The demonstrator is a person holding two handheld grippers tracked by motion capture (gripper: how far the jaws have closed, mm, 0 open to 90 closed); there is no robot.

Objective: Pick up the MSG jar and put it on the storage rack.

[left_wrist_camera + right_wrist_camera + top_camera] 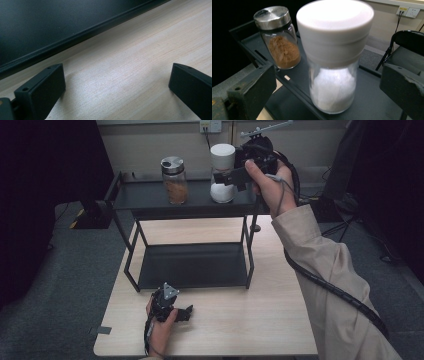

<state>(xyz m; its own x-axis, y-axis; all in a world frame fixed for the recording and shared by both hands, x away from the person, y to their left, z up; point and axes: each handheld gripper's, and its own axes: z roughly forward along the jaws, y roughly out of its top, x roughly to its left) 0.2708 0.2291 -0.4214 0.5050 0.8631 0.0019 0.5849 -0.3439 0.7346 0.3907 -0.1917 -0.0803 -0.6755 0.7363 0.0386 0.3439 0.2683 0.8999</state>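
Right up against my right gripper (328,82) is the white-capped jar (334,57), a clear glass one with white powder in the bottom half and a fat white lid on top. My jaws on that side are spread as wide as they go, one black pad off to each side of the jar, and there's visible daylight between each pad and the glass, so I'm not pinching anything. The jar sits upright between the pads, a bit farther out than their tips, on the top shelf of the black rack (150,195). Just behind it and to the side is the steel-capped jar (278,37) with brown powder, also upright on that shelf, standing apart from the white one.

From the high view you can see my right hand (270,185) up at shelf height, with the gripper pointing at the white-capped jar (222,172) from the side.

Meanwhile my left gripper (116,82) is down low on the wooden table (130,70), just in front of the rack's bottom tray. Those jaws are spread wide too, with bare wood between them, holding nothing.
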